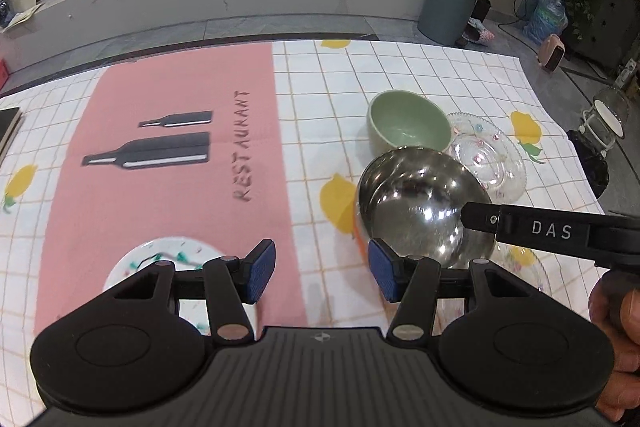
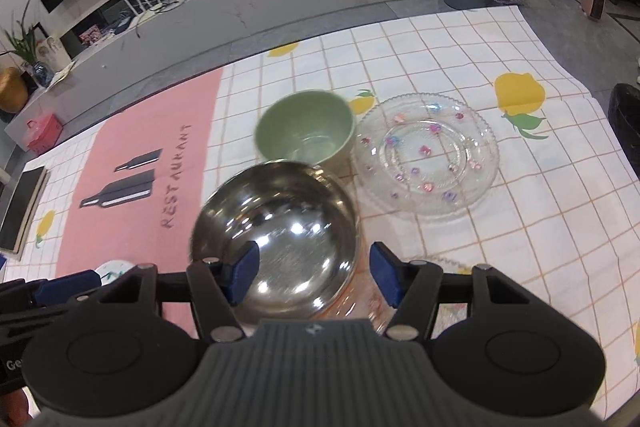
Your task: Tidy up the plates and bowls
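The steel bowl [image 2: 276,239] stands upright on the surface [image 2: 540,211], at the seam between the pink mat [image 2: 140,195] and the checked cloth, with its far rim just in front of the green bowl [image 2: 306,131] — whether the two touch cannot be told. It appears to rest on something orange and clear, seen only in part below its near edge. A glass plate [image 2: 426,155] lies beside the green bowl to the right, and a white patterned plate [image 1: 160,259] lies on the mat to the left, near the left hand-held gripper [image 1: 322,271].

The right hand-held gripper [image 2: 312,277] is held spread, with its left pad over the bowl's inside and its right pad outside the near rim; the wall sits between the jaws but is not seen to be pressed. The left one is likewise spread, with nothing between its pads.

The step in hand is judged to be a rim grasp of the steel bowl, perhaps for nesting with the green one. It would be done well if the rim were seated deep between the pads before closing — polished steel is slippery. The bowl should be lifted straight, so that whatever lies beneath is not dragged, and kept level past the green bowl's lip. The left hand-held gripper is best kept clear of the path.
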Action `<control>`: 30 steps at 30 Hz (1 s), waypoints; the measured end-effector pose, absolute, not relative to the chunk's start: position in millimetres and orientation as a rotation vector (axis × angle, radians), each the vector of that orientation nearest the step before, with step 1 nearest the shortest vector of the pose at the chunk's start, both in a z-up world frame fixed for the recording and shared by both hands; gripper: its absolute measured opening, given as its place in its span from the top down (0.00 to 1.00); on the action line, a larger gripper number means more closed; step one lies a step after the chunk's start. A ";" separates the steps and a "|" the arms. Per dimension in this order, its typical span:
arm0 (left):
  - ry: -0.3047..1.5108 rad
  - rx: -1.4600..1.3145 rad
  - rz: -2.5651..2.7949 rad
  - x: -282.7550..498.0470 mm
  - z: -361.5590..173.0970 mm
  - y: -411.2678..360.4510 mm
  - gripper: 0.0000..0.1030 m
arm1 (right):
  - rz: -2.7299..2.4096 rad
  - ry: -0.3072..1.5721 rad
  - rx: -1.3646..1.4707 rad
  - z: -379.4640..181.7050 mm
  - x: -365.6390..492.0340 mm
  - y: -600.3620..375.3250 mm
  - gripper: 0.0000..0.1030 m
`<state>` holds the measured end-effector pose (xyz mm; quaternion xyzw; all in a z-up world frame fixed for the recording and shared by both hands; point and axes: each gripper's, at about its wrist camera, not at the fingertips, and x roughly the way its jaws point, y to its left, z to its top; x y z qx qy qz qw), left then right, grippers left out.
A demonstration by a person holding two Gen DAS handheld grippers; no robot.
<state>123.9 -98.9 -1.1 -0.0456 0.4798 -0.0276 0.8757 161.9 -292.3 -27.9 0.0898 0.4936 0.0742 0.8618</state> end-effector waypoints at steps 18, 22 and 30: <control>1.112 -0.077 -0.055 182.3 -48.1 -129.4 0.46 | 0.176 1.131 0.267 -70.4 198.7 -300.7 0.52; 1.133 -0.078 -0.051 185.9 -56.0 -129.0 0.49 | 0.187 1.147 0.284 -75.8 201.1 -300.4 0.56; 1.154 -0.078 -0.078 184.8 -61.8 -137.5 0.78 | 0.181 1.144 0.263 -76.8 200.4 -299.0 0.73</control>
